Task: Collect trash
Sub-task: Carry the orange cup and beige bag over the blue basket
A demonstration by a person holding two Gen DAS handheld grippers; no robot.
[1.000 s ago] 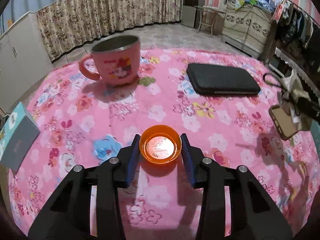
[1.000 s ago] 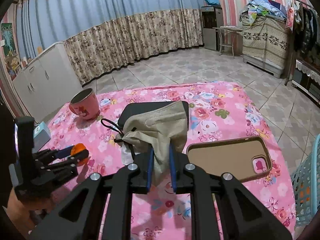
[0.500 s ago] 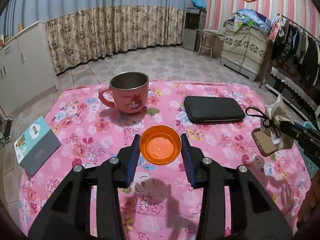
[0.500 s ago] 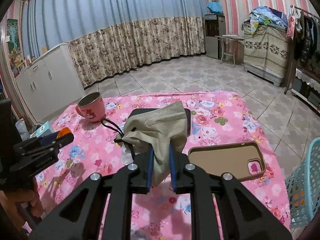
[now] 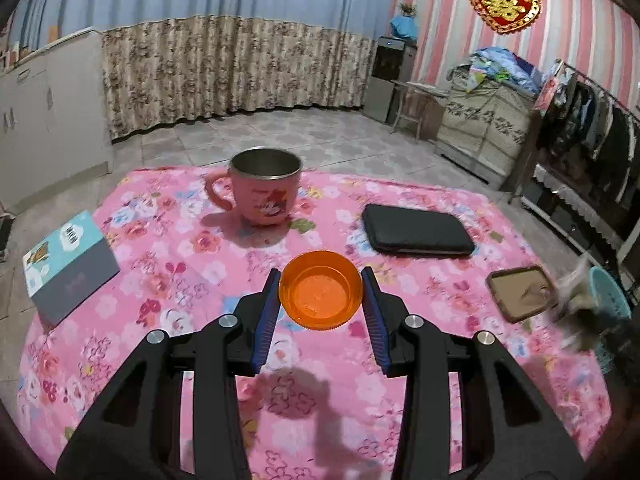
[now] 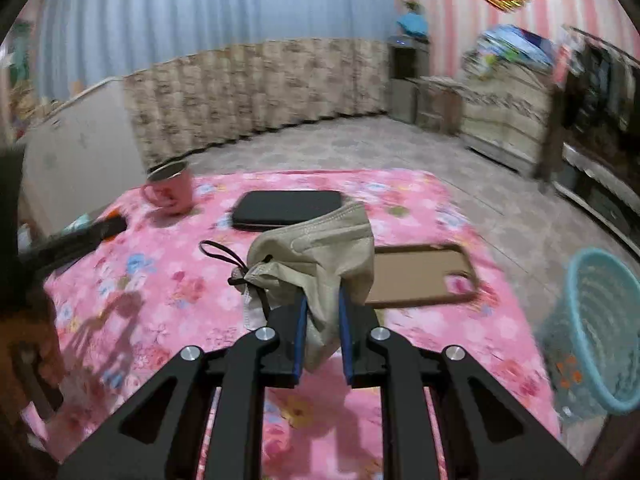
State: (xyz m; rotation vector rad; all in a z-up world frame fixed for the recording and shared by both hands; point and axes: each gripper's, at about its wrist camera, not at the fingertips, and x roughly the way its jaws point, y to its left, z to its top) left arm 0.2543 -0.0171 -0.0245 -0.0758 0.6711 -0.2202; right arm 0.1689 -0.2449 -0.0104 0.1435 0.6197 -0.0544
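Between my left fingers (image 5: 321, 296) sits the orange cap (image 5: 321, 295), pinched at both sides and now lifted clear of the table (image 5: 168, 276) — a second ago it hung just above the cloth, and the view has since risen and opened out. My right fingers (image 6: 322, 322) are pressed nearly together on the crumpled beige mask (image 6: 316, 252), also carried above the table. Both pieces of trash are off the surface; I judge the carry to the bin is next. Both grippers point forward and downward. Farther off: brown phone case (image 6: 416, 276), black wallet (image 5: 416, 230), pink mug (image 5: 262, 192). Blue basket (image 6: 600, 328) stands on the floor at right — likely the drop point.
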